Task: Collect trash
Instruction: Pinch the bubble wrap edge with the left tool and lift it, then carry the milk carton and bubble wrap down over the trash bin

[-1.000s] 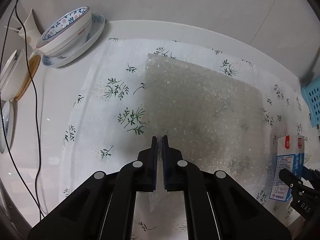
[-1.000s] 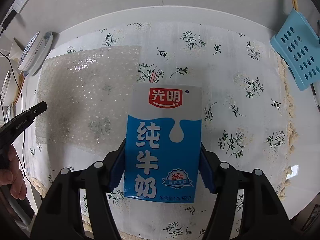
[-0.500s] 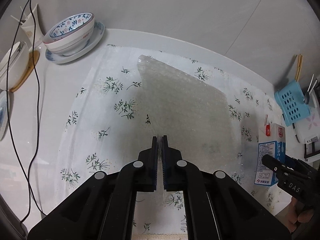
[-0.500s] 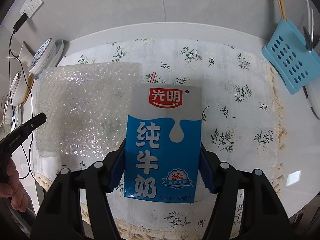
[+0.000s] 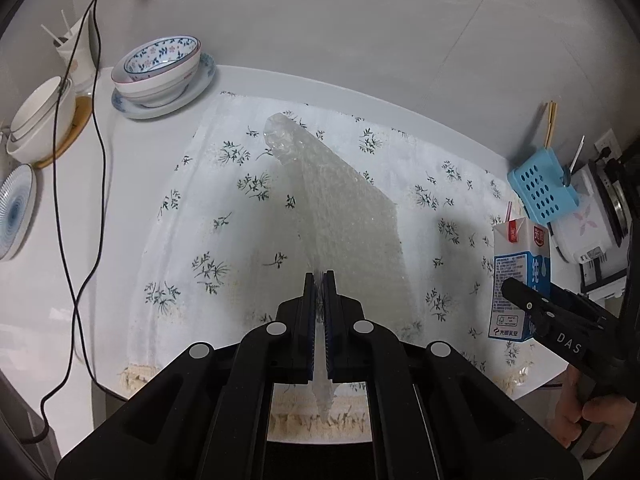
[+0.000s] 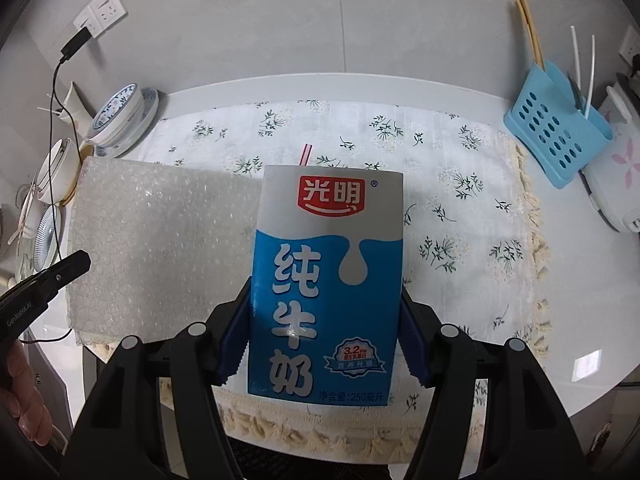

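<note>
My left gripper (image 5: 319,280) is shut on the near edge of a clear bubble wrap sheet (image 5: 344,216) and holds it up off the floral tablecloth (image 5: 224,216); the sheet hangs tilted in the air. The sheet also shows in the right wrist view (image 6: 160,240), beside the left gripper (image 6: 76,264). My right gripper (image 6: 326,320) is shut on a blue and white milk carton (image 6: 328,280) with a red logo and a straw, held upright above the table's near edge. The carton (image 5: 520,276) and the right gripper (image 5: 516,292) show at the right of the left wrist view.
Stacked patterned bowls on a plate (image 5: 160,72), white bowls (image 5: 40,120) and a blue plate (image 5: 16,208) stand at the table's left, with a black cable (image 5: 96,160) across it. A blue perforated holder (image 6: 556,128) with chopsticks and a white appliance (image 6: 616,176) stand at the right.
Both grippers have risen and pulled back from the table. The bubble wrap has come up off the cloth with my left gripper. The carton stays in my right gripper.
</note>
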The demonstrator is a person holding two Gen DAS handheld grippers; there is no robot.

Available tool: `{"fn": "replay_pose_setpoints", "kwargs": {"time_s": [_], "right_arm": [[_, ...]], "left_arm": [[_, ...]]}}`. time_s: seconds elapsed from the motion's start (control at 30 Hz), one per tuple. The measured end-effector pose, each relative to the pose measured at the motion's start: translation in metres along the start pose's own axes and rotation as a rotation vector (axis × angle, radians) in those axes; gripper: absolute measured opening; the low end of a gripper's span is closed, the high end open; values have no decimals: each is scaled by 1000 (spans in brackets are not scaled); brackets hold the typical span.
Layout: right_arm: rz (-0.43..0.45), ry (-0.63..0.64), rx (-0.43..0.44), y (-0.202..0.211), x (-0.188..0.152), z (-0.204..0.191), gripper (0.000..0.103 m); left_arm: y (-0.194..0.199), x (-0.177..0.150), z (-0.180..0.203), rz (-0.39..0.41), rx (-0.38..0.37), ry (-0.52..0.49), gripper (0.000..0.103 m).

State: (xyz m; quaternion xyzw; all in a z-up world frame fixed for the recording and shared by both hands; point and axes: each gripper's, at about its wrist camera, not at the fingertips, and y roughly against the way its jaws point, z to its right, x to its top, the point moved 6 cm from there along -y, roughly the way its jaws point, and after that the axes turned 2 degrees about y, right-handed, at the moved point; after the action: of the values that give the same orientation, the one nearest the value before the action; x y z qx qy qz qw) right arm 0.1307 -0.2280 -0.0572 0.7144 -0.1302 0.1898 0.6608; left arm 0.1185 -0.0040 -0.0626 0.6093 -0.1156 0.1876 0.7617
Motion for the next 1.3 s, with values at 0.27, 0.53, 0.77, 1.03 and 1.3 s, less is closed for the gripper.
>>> {"fn": "replay_pose_setpoints", "kwargs": {"time_s": [0.27,0.53,0.77,1.03,1.3], "right_arm": [[33,15,-7,40,-34,-19,61],[57,40,11,78,-79,-43,61],[53,43,33,93,-119,-59,61],[30,54,26,92,-164,-70,61],[-11,55,27,79,-201,-73,61]], "left_arm": [[37,-40,-11,-13,43,-23,3],[78,-89,-10,-15,-5,-65,3],[94,-134,-10,-33,-28,-96,3],[98,-187,-23,-69,-30,-115,3],[92,-233,-39,-111,-21,-113,3]]}}
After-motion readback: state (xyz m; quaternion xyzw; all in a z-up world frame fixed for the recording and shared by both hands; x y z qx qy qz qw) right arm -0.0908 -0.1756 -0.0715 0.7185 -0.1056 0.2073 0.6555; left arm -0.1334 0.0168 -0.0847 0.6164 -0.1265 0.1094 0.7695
